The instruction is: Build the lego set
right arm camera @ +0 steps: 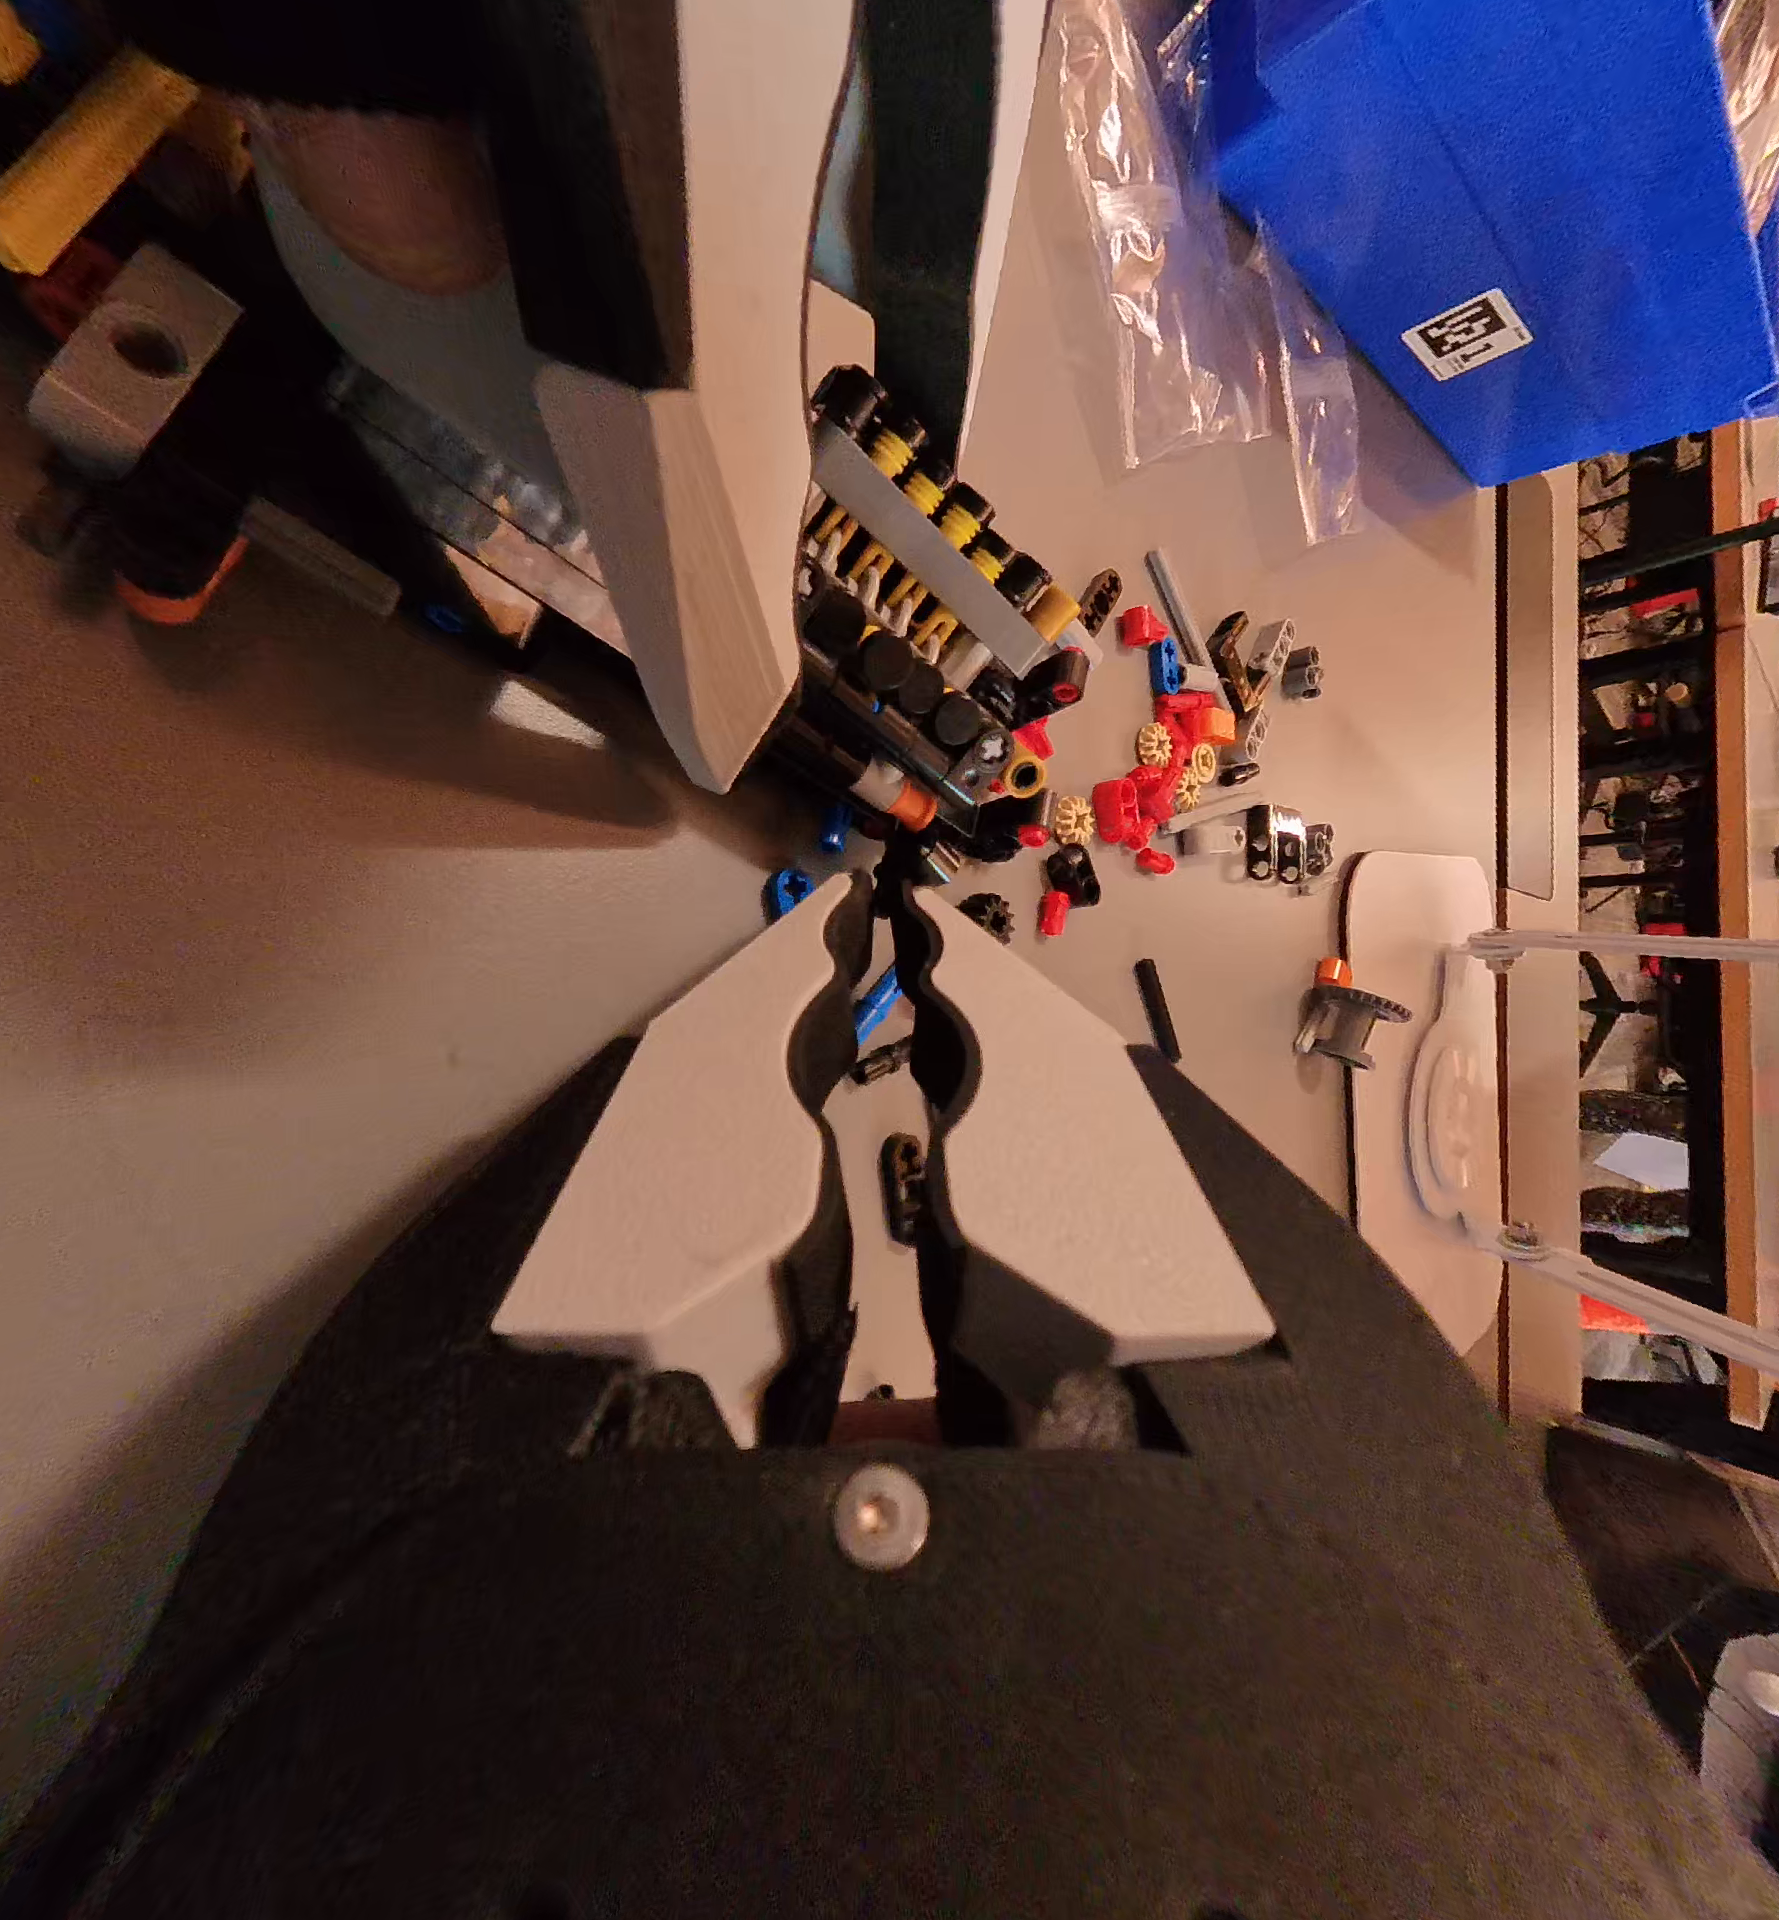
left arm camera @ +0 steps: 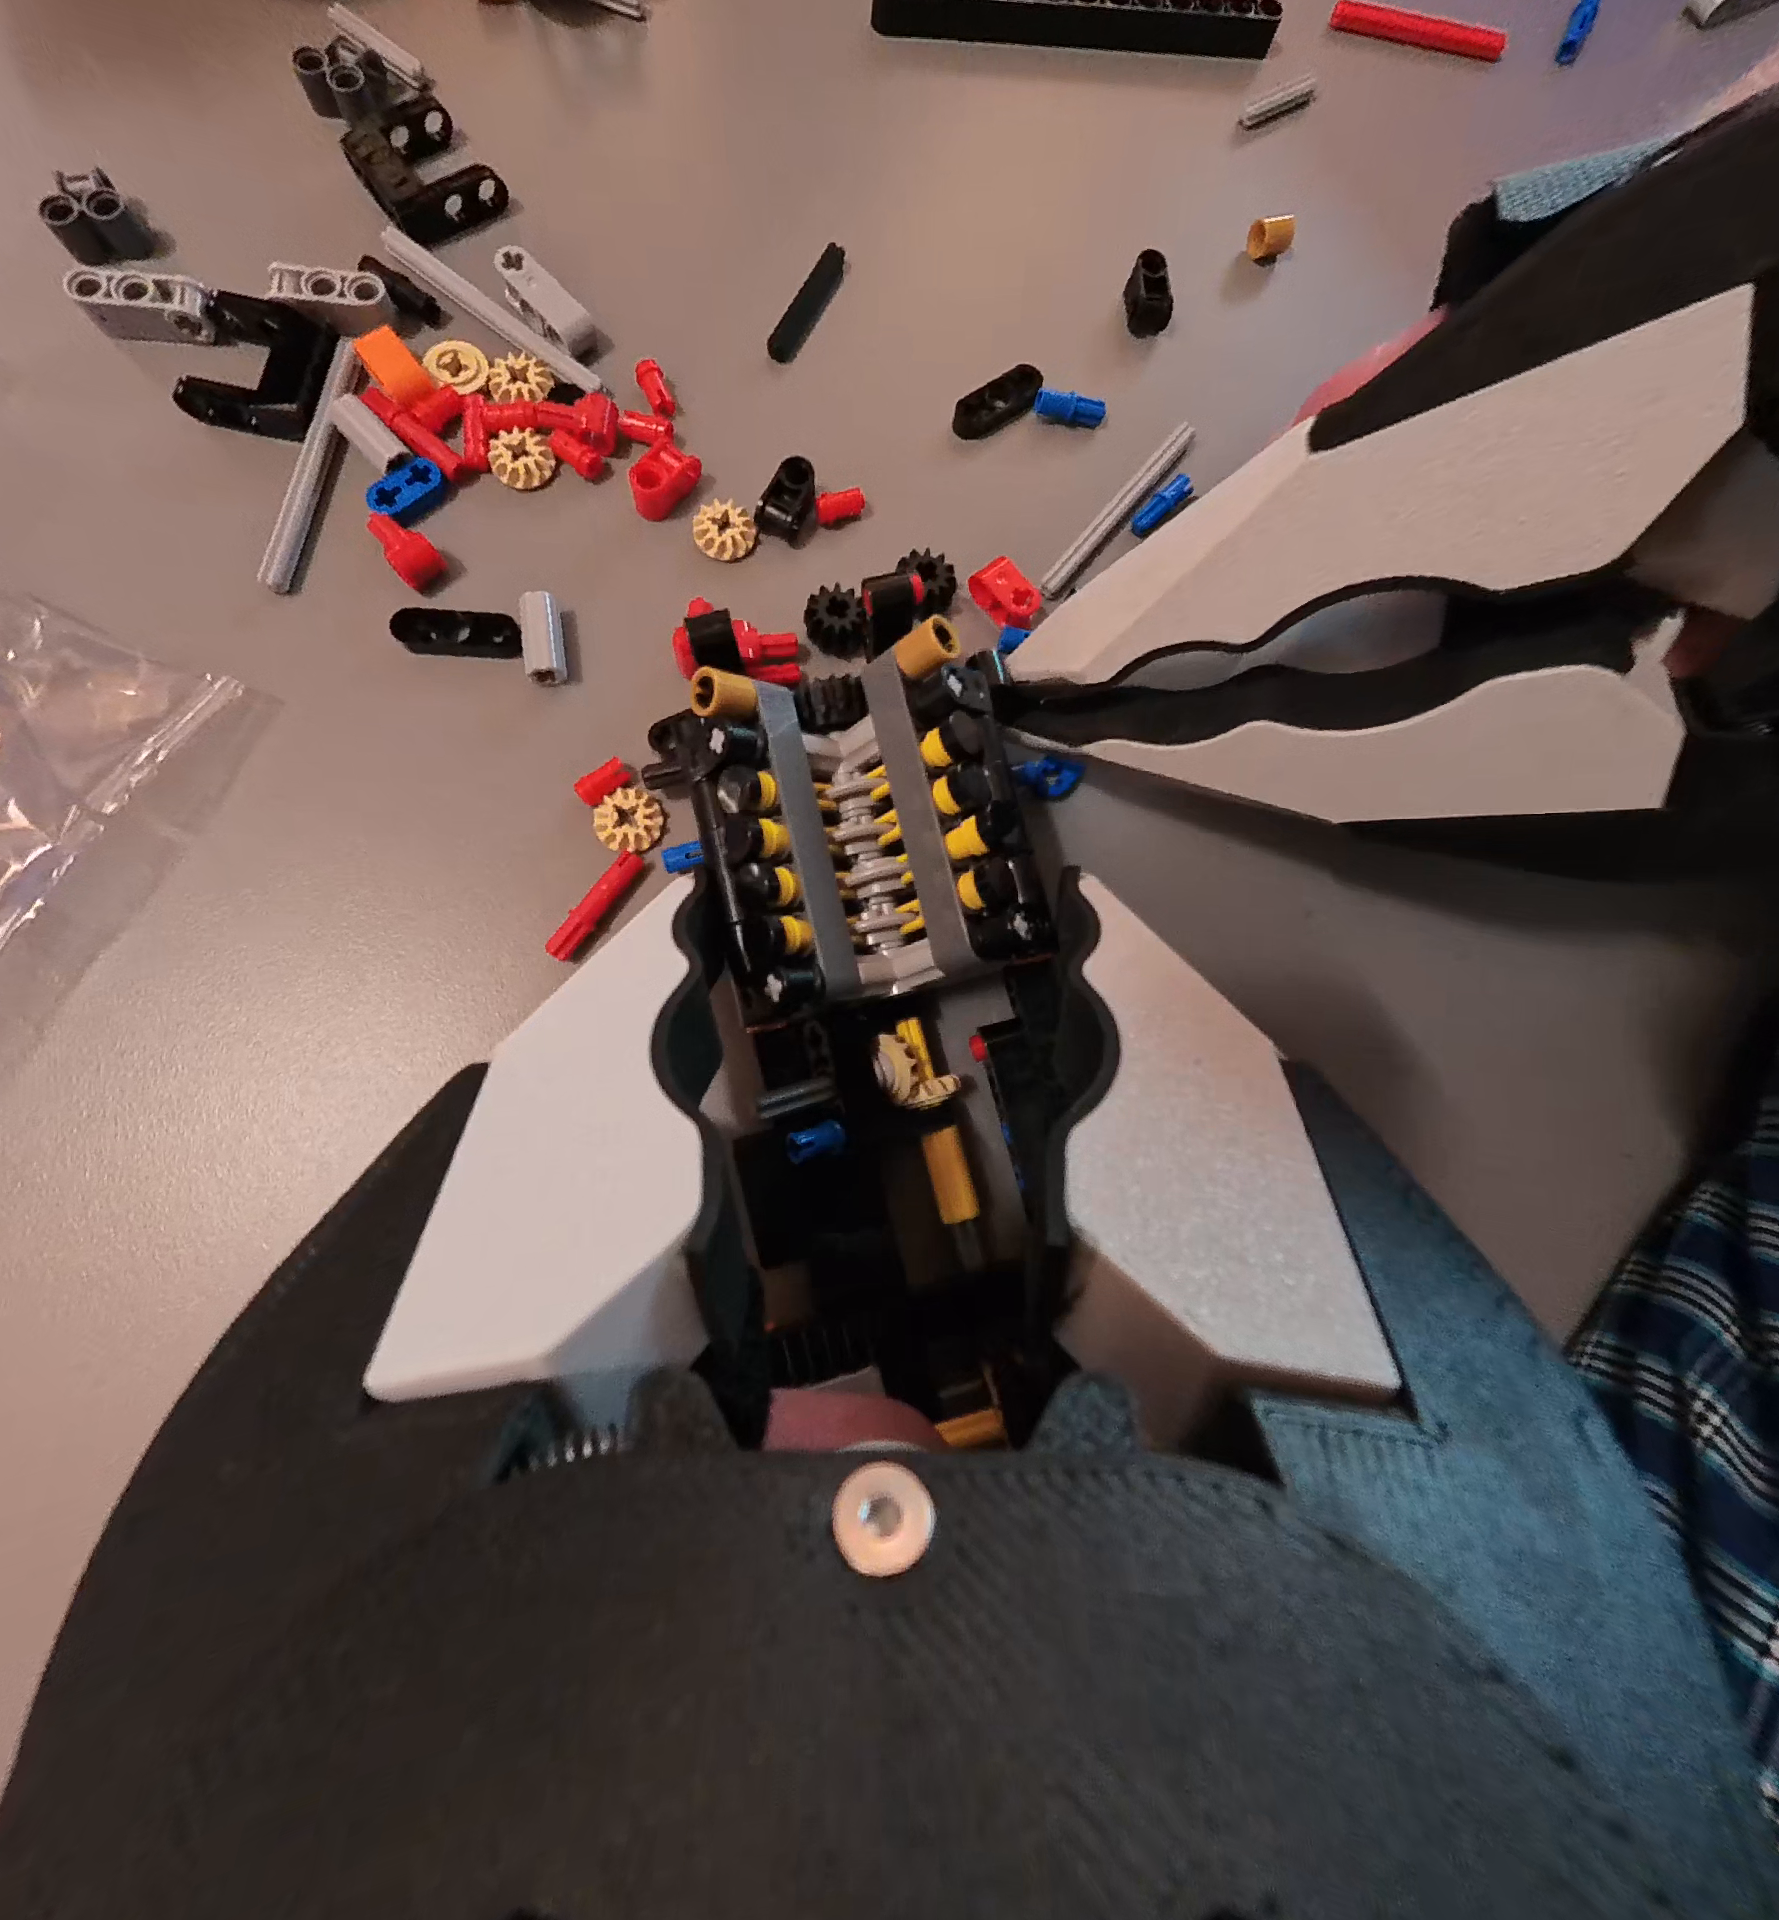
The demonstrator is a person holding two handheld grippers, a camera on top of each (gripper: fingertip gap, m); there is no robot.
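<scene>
Between the left gripper's [left arm camera: 880,935] clamping jaws sits the Lego engine assembly [left arm camera: 869,831]; at its far right corner, the right gripper [right arm camera: 880,894] pinches a small black pin, jaws pressed together.

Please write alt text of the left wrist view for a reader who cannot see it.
The left gripper clamps a black, grey and yellow lego engine assembly above a grey table. The right gripper, nearly closed, touches its far right corner; loose lego pieces lie beyond.

both wrist views close, downward, sharing the lego assembly [left arm camera: 869,831]
</scene>
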